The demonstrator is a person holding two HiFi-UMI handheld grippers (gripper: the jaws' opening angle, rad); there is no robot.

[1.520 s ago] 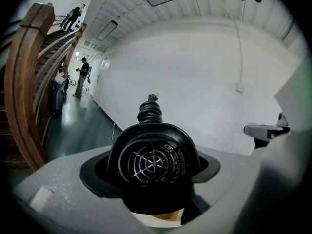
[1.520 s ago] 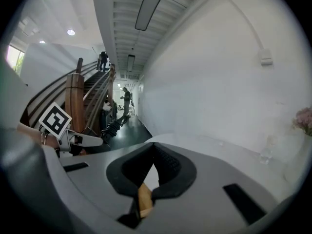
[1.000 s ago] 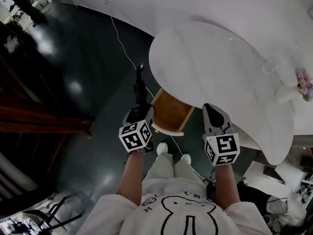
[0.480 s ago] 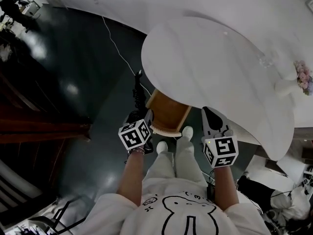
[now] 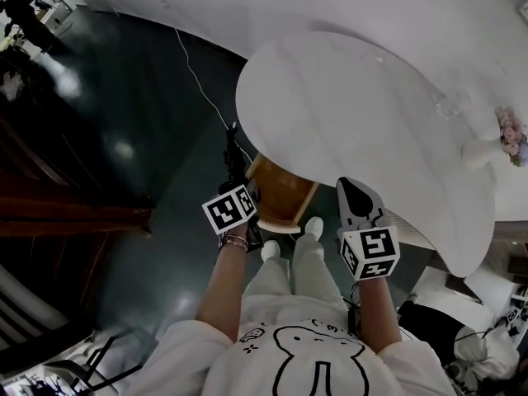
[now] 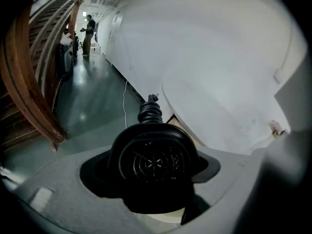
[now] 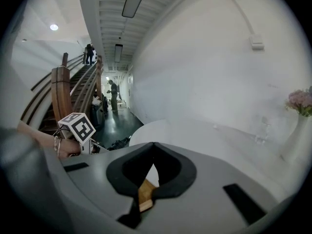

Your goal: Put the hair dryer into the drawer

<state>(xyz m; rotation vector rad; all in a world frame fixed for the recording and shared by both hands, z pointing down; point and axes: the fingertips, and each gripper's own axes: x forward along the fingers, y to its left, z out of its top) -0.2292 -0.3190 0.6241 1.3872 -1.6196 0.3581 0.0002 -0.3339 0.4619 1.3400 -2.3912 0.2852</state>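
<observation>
A black hair dryer (image 5: 234,162) is clamped in my left gripper (image 5: 237,195), which is shut on its body; its cord end points away over the dark floor. In the left gripper view its round rear grille (image 6: 153,161) fills the space between the jaws. The open wooden drawer (image 5: 286,190) juts out from under the white round table (image 5: 355,106), just right of the dryer. My right gripper (image 5: 356,190) hovers at the drawer's right side, tips together with nothing between them. Through its jaws I see a bit of the drawer wood (image 7: 145,191).
A white cable (image 5: 196,77) runs across the dark glossy floor. A wooden stair rail (image 5: 74,213) stands at the left. A white vase with flowers (image 5: 499,143) sits at the table's far right. The person's white shoes (image 5: 272,250) are below the drawer. People (image 6: 88,30) stand far down the hall.
My left gripper with the hair dryer has sunk and tipped downward, ending closer to the drawer's left corner. The right gripper has barely shifted. The person's feet have stepped nearer the drawer.
</observation>
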